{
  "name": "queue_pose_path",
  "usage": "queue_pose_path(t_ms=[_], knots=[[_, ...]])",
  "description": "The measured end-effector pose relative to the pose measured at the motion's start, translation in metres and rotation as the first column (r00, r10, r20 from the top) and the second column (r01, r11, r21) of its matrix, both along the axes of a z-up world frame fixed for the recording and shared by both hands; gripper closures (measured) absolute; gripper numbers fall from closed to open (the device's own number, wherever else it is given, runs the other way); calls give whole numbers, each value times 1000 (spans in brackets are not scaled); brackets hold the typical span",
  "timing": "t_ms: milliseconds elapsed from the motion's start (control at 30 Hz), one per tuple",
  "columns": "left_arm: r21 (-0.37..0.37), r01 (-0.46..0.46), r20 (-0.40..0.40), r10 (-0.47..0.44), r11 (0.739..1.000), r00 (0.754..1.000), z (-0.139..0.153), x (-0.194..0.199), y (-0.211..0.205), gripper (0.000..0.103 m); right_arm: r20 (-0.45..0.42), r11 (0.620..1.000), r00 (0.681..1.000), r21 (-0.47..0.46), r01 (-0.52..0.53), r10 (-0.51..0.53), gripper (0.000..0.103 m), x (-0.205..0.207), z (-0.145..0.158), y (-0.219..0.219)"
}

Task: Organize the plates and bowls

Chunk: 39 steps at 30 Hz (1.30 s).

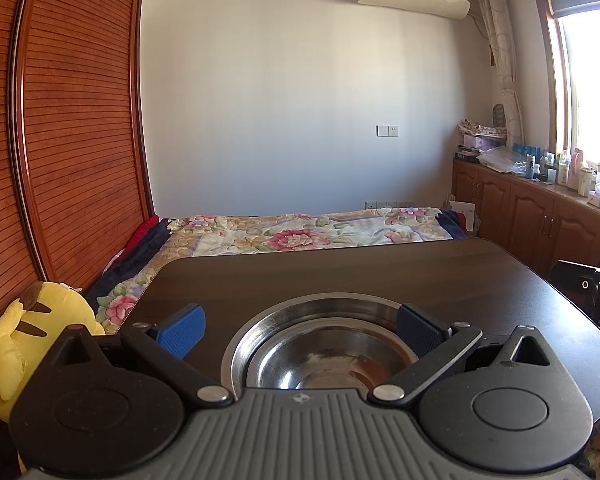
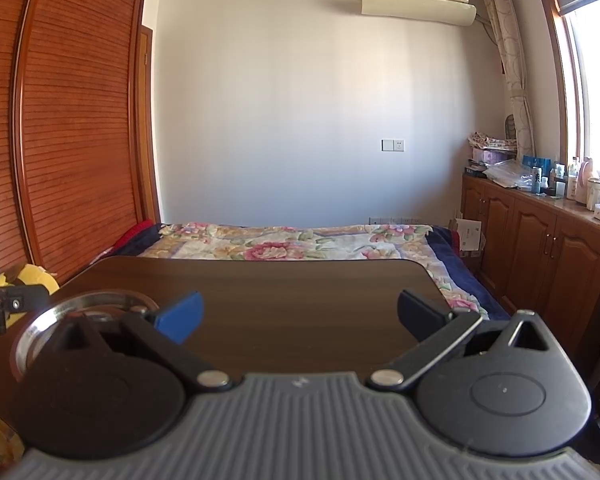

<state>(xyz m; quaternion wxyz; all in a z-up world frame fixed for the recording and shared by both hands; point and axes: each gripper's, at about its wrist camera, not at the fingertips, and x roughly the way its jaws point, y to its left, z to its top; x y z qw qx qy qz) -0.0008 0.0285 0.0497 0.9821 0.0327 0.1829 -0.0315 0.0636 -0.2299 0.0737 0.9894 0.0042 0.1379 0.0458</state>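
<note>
A bowl (image 1: pixel 324 356) nests inside a plate (image 1: pixel 236 344) on the near part of the surface (image 1: pixel 380 276), between the spread fingers of the left claw (image 1: pixel 300 330). The right claw (image 2: pixel 300 316) hangs over bare surface to the right of them. Behind the surface lies a bed (image 1: pixel 300 232), with a plush toy (image 1: pixel 32 332) at the left and cabinets (image 1: pixel 540 216) along the right.

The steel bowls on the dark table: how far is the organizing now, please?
Done, it seems: a smaller steel bowl sits nested inside a wider steel dish on the dark table. In hand: nothing; the left gripper and right gripper are both open and empty. Left: no other plates or bowls show, so possibly nothing.
</note>
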Motion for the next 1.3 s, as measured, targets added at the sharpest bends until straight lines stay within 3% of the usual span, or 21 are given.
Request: queue_pose_path(t_ms=[1300], knots=[[-1, 2, -6, -2, 1000, 1000, -2, 0, -1, 0, -9, 1000, 1000, 2, 3, -3, 0, -1, -1, -2]])
